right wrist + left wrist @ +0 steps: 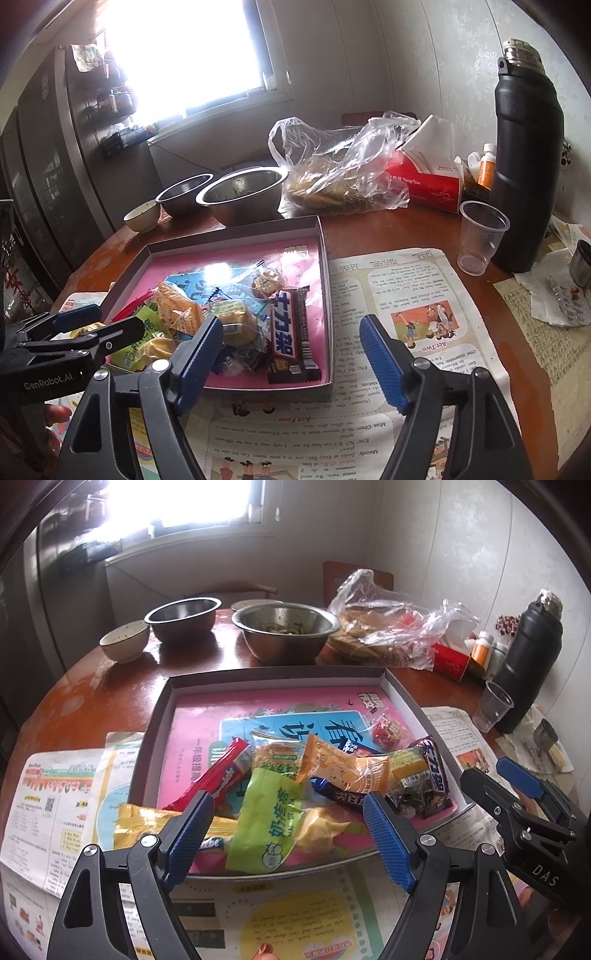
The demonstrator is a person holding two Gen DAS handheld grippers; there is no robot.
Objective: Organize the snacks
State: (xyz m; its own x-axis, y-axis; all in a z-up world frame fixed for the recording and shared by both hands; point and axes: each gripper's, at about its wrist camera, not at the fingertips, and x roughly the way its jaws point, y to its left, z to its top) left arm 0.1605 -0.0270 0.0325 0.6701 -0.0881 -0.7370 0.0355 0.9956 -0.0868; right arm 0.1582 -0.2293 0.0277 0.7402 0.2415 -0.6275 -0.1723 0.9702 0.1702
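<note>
A shallow grey box [394, 686] with a pink book at its bottom holds a pile of wrapped snacks: a green packet [267, 821], a red bar [218, 779], an orange packet [343, 768], a dark chocolate bar [291, 338]. The box also shows in the right wrist view [325, 258]. My left gripper [288, 812] is open and empty, just above the box's near edge over the green packet. My right gripper [291, 336] is open and empty at the box's near right corner, and shows in the left wrist view [498, 775].
Newspaper sheets [406, 295] lie under and around the box on the round wooden table [92, 694]. Behind stand two steel bowls [284, 631], a small ceramic bowl [123, 640], a plastic bag of bread [332, 173], a tissue box [428, 181], a clear plastic cup [478, 236] and a black thermos [524, 158].
</note>
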